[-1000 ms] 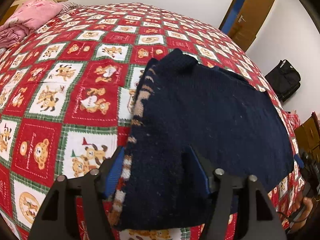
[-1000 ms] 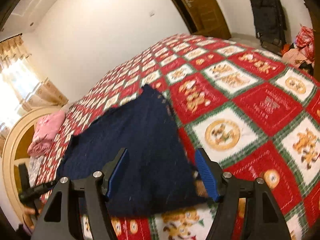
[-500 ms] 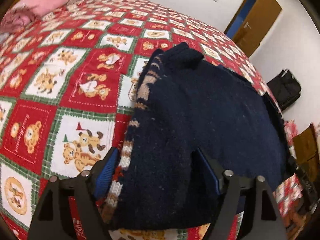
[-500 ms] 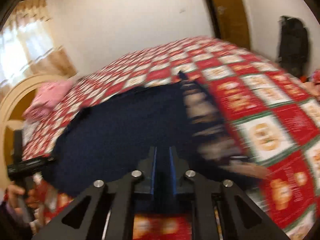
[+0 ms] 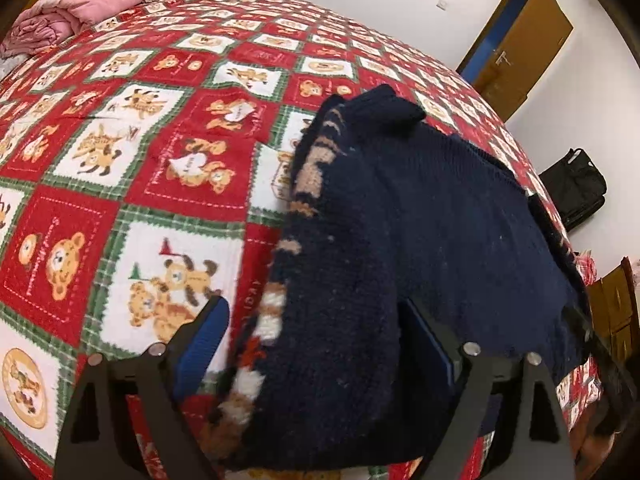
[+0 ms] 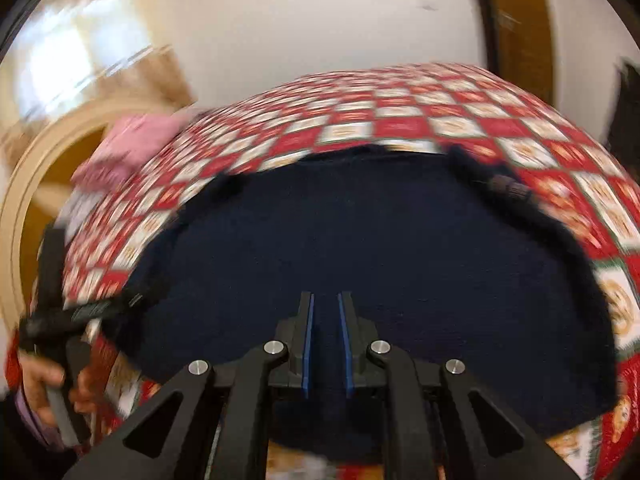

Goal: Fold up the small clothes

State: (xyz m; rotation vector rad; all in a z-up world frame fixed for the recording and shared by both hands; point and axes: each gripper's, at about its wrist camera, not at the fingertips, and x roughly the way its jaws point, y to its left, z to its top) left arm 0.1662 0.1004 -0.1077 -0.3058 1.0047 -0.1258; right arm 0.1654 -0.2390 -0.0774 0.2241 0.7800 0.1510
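**Soft knit, thick edge: where to grip**

The dark navy knitted sweater (image 5: 420,240) lies spread on the red-and-white bear-print bedspread (image 5: 120,152), one side already turned over to show a patterned tan-and-white band. It looks soft, floppy and fairly thick, so a pinch at the doubled edge should hold best. The left gripper (image 5: 316,344) has just been opening; its jaws straddle the near edge without pressing. The right gripper (image 6: 325,344) is nearly closed, apparently pinching nothing.

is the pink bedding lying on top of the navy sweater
No, the pink bedding sits far off at the head of the bed, well apart from the navy sweater on the bear-print bedspread.
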